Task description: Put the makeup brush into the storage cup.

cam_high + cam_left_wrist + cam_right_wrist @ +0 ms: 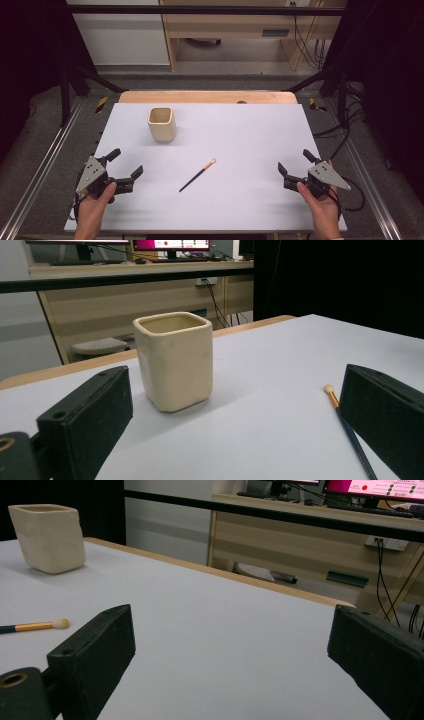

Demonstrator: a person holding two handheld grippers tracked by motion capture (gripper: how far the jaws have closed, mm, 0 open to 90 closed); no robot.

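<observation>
A cream square cup (161,124) stands upright on the white table top (250,130), left of centre toward the back. A thin dark-handled brush (198,175) with a copper ferrule and pale tip lies flat near the middle front. My left gripper (126,162) rests at the front left, held by a hand, jaws wide open and empty. My right gripper (297,161) sits at the front right, also open and empty. In the left gripper view the cup (174,360) stands between the jaws farther off, the brush (345,427) beside the right jaw. The right gripper view has the cup (47,537) and brush (35,626) at left.
A wooden strip (207,96) borders the table's far edge. Beyond it stand a desk (235,22) and hanging cables (307,45). Metal rails (40,170) run along both sides of the table, with black frame struts at the back corners.
</observation>
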